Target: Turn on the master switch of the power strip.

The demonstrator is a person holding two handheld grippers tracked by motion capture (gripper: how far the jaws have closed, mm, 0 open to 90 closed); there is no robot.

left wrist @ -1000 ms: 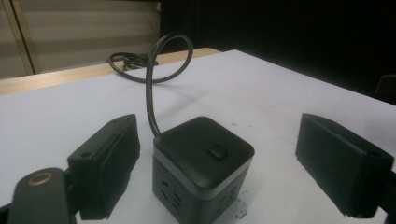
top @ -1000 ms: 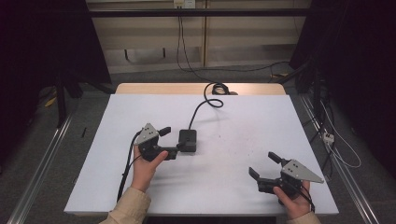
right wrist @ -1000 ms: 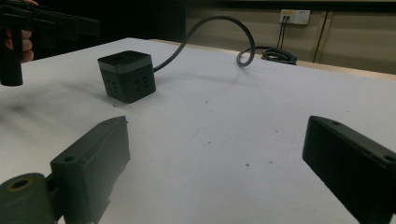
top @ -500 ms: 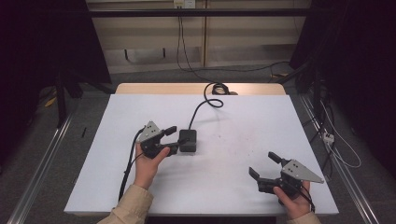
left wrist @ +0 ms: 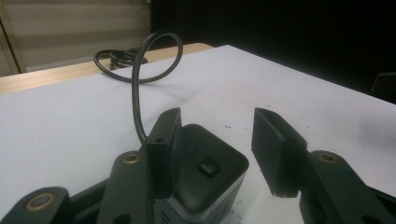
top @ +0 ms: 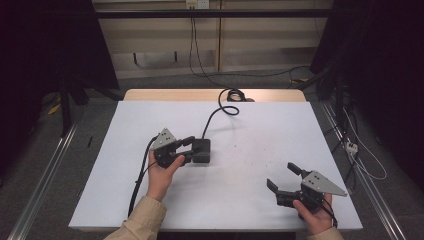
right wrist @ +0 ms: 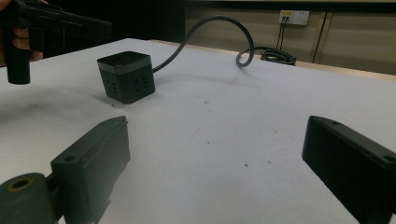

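- Socket cube (top: 202, 150) sits left of centre on the white table (top: 260, 125), its cable (top: 216, 112) trailing off the far edge.
- I have my left gripper (top: 189, 149) straddling the cube; its jaws have just been closing, one pad (left wrist: 163, 140) touching, the other apart, not yet clamped.
- My right gripper (top: 284, 176) rests released, well apart near the front edge.
- Writing: I can read none.

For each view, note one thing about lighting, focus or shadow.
High view: the white table is bright and the surroundings nearly black. Left gripper view: the black cube is close and soft, with its cable sharper. Right gripper view: the jaws are blurred, and the cube casts a faint shadow.
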